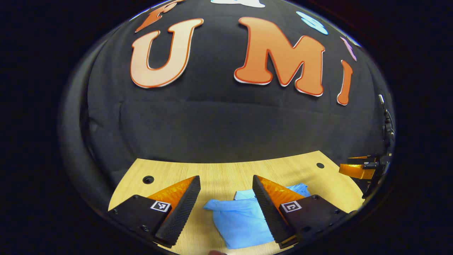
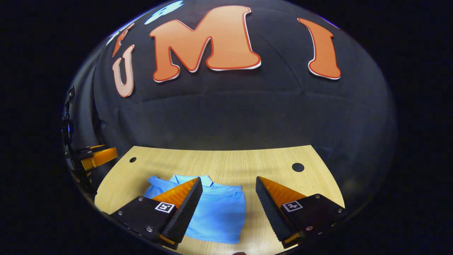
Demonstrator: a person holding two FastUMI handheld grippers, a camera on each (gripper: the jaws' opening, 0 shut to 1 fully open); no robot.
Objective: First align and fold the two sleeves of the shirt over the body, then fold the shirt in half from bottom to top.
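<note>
Light blue shirt (image 2: 216,212) lies folded into a compact bundle on the wooden table (image 2: 226,163), collar end toward the booth wall. Left gripper (image 1: 226,191) hangs above the table, fingers spread, nothing between them; shirt (image 1: 237,219) sits below, toward its right finger. Right gripper (image 2: 229,193) also spread and empty, above the shirt's right edge. Both grippers clear of the cloth.

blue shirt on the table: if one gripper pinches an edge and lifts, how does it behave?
Likely floppy: the blue shirt lies in soft folds and wrinkles, so a pinched edge would probably drape, and the folded layers may fall open. Probably light, since the cloth looks thin. Pushed, it may bunch rather than slide whole on the wooden table. Both hand-held grippers hover open above it.
</note>
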